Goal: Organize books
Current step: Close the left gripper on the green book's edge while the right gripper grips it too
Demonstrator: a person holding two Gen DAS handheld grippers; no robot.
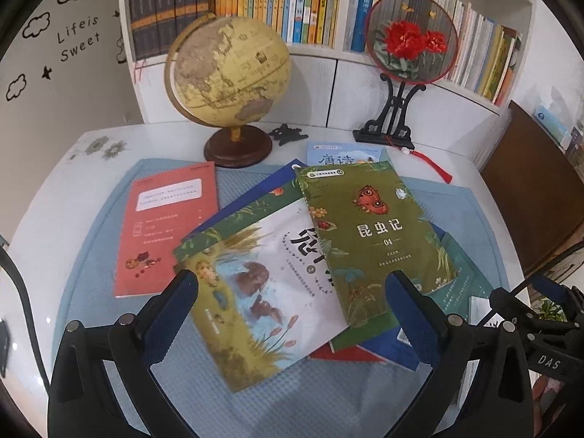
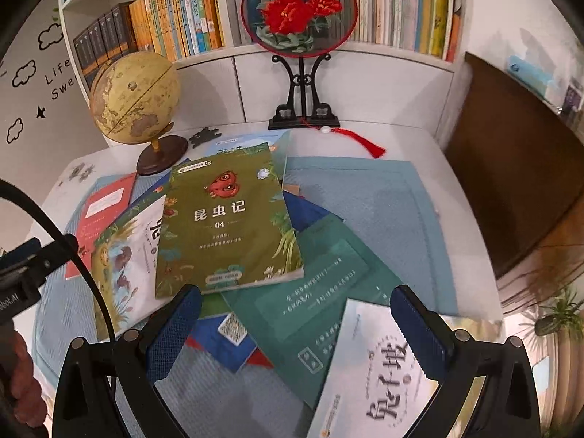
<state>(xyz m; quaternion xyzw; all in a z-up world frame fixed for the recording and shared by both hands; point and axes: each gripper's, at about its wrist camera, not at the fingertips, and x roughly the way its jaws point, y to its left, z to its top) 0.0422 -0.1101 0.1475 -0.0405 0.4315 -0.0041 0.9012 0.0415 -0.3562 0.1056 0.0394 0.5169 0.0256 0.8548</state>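
Several books lie in a loose, overlapping pile on a blue mat (image 1: 91, 273). An olive-green insect book (image 1: 372, 233) lies on top, also in the right wrist view (image 2: 226, 219). Under it lies a white-and-green picture book (image 1: 255, 292). A red book (image 1: 164, 226) lies apart at the left. A teal book (image 2: 321, 292) and a pale book (image 2: 383, 376) lie at the front right. My left gripper (image 1: 292, 292) is open above the picture book. My right gripper (image 2: 295, 314) is open above the teal book. Both are empty.
A globe (image 1: 230, 84) and a round embroidered fan on a black stand (image 1: 408, 40) stand at the back of the white table (image 1: 54, 182). A filled bookshelf (image 1: 292, 0) is behind. A brown cabinet (image 2: 511, 164) is at the right.
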